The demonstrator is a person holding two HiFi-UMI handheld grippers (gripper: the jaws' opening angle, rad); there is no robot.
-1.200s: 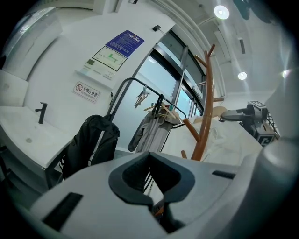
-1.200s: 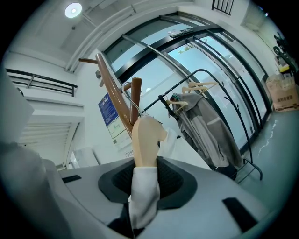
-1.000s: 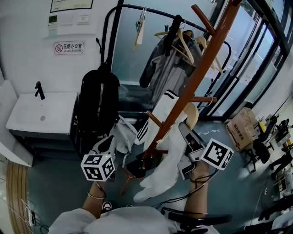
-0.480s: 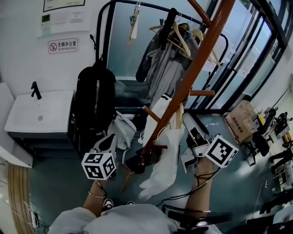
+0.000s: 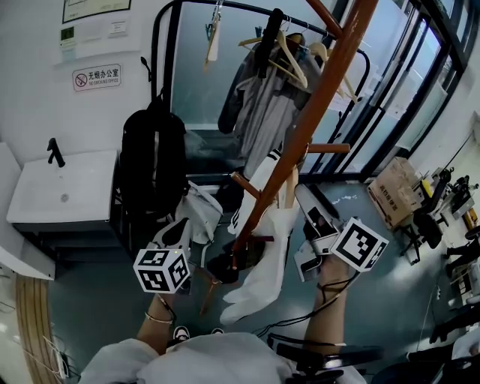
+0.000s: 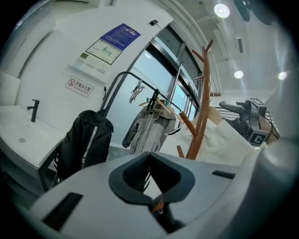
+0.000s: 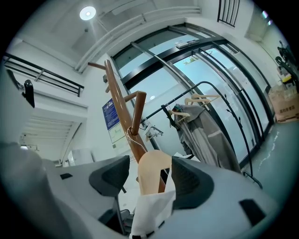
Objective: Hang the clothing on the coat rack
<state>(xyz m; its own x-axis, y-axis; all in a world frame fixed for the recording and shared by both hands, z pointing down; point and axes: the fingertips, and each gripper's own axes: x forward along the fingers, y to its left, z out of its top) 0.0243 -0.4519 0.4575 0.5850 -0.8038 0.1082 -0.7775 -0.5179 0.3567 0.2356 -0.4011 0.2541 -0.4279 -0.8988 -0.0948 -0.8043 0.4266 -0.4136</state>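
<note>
The brown wooden coat rack (image 5: 315, 112) leans across the head view. A white garment (image 5: 262, 262) on a pale wooden hanger (image 7: 153, 170) hangs from it. The hanger's wire hook (image 7: 127, 135) loops round a peg in the right gripper view. My right gripper (image 5: 304, 225) is beside the garment, open. The hanger's end and some white cloth sit between its jaws (image 7: 149, 175) without being pressed. My left gripper (image 5: 176, 232) is lower left of the rack, and its pads (image 6: 150, 158) are shut together. A thin brown strip shows under them; I cannot tell whether it is held.
Behind the rack stands a black clothes rail (image 5: 225, 7) with a grey jacket (image 5: 262, 105) and bare hangers. A black backpack (image 5: 154, 161) hangs at the left beside a white counter (image 5: 60, 187). A cardboard box (image 5: 394, 191) lies by the glass doors at the right.
The right gripper's jaws have opened off the hanger, and the garment now hangs from the peg by itself. The left gripper has hardly moved.
</note>
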